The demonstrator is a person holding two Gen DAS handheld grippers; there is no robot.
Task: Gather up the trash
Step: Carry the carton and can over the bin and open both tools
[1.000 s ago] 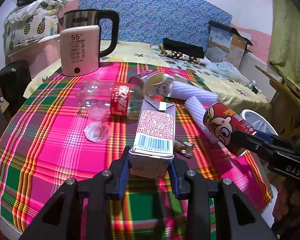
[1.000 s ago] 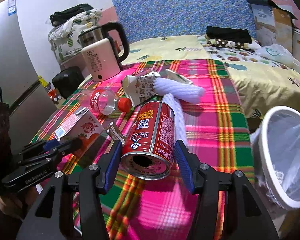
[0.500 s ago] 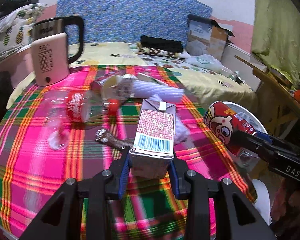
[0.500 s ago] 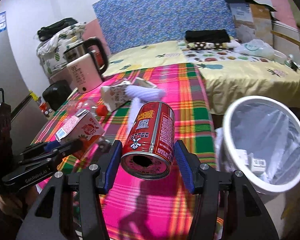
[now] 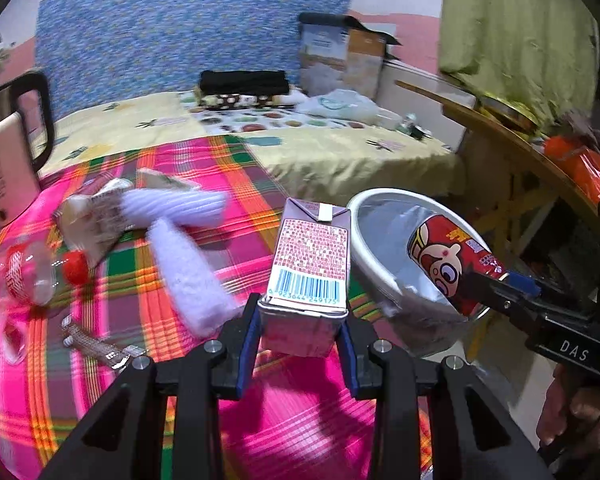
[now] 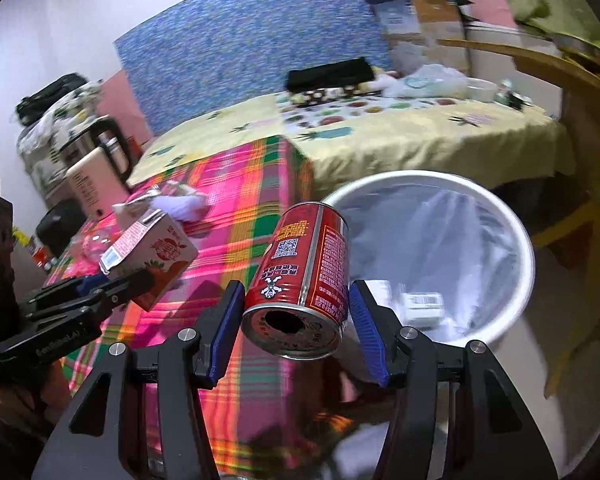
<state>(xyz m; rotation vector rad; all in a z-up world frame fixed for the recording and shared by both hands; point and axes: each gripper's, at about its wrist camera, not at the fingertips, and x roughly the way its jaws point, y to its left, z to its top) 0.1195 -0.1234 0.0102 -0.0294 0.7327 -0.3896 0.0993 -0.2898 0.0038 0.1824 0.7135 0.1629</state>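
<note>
Gripping drink carton (image 5: 309, 264), left gripper (image 5: 302, 334) clamps blue pads on its lower sides; carton above edge of plaid-covered table (image 5: 100, 360). Right gripper (image 6: 296, 328) clenched on red can (image 6: 304, 276), can above rim of white bin (image 6: 516, 236) just beside table. Bin lined with clear bag, small boxes inside. Plastic bottle (image 5: 24, 276), white foam sleeves (image 5: 188, 276), kettle (image 5: 4, 160) on table.

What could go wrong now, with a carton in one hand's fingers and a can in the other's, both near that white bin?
The red can sits tilted in the right gripper; it might slip before clearing the bin rim. The carton in the left gripper is over the table edge; released here, it would likely miss.
</note>
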